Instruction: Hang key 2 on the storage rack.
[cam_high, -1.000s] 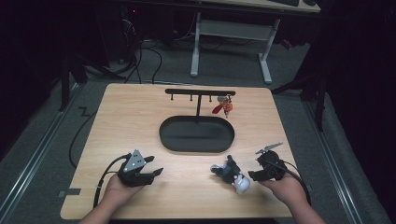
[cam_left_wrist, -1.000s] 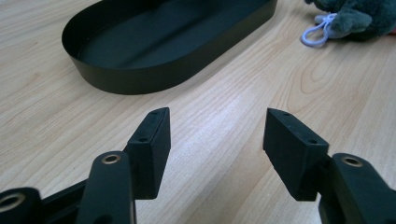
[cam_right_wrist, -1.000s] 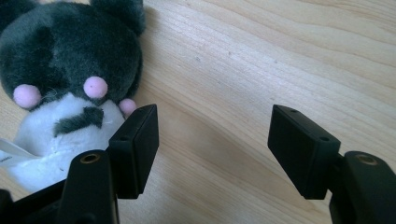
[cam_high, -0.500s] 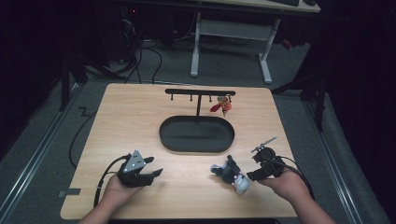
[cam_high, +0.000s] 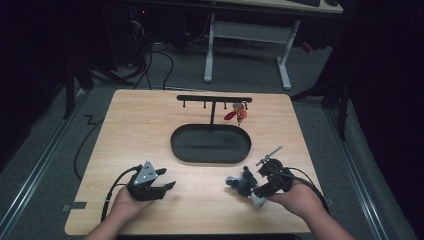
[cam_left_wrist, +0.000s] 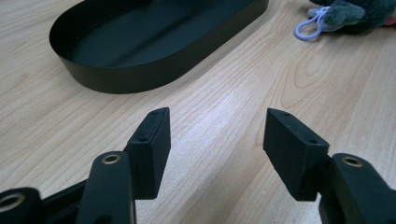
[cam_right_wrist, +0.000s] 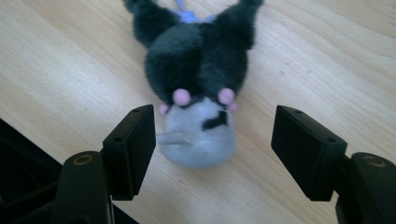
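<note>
Lifted and drawn back from the plush toy, the right tool has just been opening its jaws; they stand apart, touching nothing. That toy lies on the surface just ahead, between the jaw tips. Left tool rests apart, well off from the toy.

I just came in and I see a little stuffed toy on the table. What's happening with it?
A person sits at a wooden table with a gripper in each hand. The right gripper points at a small dark plush toy lying on the table; its jaws have just been opening and stand apart on either side of the toy, not squeezing it. The left gripper rests open near a black oval tray.
</note>
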